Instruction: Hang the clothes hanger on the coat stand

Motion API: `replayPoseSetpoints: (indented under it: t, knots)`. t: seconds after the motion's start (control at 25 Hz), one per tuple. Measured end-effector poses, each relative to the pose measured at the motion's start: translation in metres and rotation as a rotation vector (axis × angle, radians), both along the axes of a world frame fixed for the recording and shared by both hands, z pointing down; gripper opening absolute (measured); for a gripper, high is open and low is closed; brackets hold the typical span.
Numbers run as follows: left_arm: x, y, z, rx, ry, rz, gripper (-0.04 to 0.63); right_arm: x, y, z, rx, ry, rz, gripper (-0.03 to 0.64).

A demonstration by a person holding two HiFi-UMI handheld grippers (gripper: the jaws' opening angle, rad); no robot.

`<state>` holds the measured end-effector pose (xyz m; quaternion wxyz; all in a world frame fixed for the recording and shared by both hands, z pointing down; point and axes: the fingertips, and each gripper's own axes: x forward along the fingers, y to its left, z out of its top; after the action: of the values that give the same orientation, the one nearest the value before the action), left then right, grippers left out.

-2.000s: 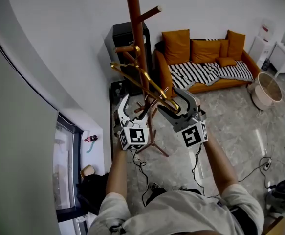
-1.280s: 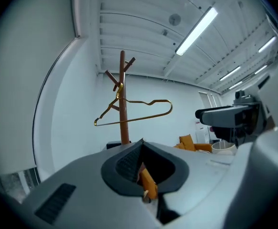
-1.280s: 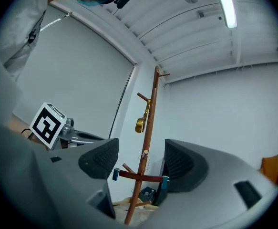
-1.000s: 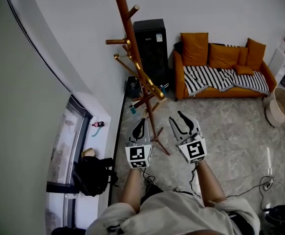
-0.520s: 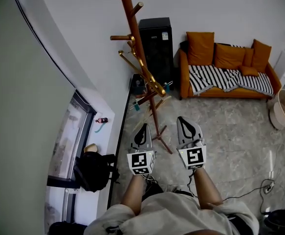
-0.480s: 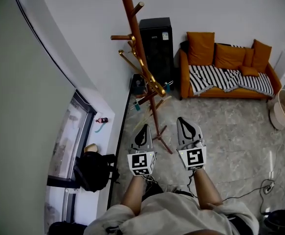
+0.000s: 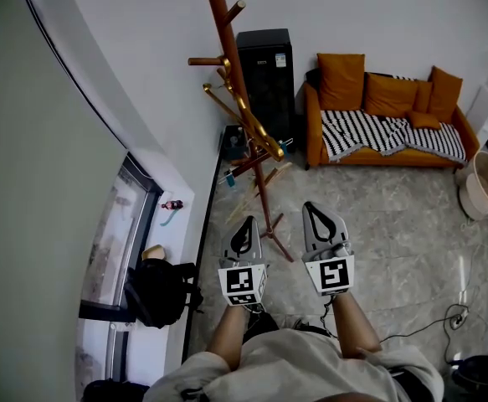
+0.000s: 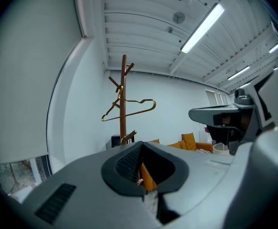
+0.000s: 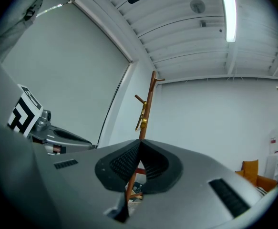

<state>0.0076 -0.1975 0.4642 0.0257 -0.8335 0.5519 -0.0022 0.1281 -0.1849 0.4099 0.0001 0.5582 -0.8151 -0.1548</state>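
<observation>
Up on the coat stand [image 7: 224, 48], on one of its upper pegs, the gold wire hanger [image 7: 248, 124] is hanging by its hook, free of both my claws. That is what is differing from two seconds ago, when I was holding both claws up against the hanger at the pole. Now I am standing back, well apart from the stand, and the hanger is staying on its peg.

My right claw [image 7: 314, 208] was gaping a second ago and is now sitting with its jaws fully together, with nothing between the pads. My left claw [image 7: 245, 223] is likewise pinched closed and empty. Both are pointing roughly level toward the stand. I am reading this as the task being done: the hanger is delivered, the grip is released, and my hands are withdrawing. Whether the hanger is swinging on its peg I cannot judge.

As for containers, a round beige basket [image 7: 471, 201] is standing at the far right edge of the floor, past the end of the orange sofa [image 7: 341, 72]. The picture edge is cutting its rim, and I cannot tell what, if anything, is lying inside. A black backpack [image 7: 156, 287] is slumping on the floor along the window side, hiding its contents. A tall black cabinet [image 7: 269, 69] is standing just behind the stand, showing nothing of its inside.
</observation>
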Motion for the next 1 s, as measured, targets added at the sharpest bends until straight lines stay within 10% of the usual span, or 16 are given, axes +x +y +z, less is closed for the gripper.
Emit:
replayPoseSetpoints:
  t: [1.0]
  knots:
    - [-0.0066,0.007,-0.0056,0.01,-0.028,0.01,0.009,-0.0008,0.0034,-0.0024,-0.018,-0.007,0.022,0.003]
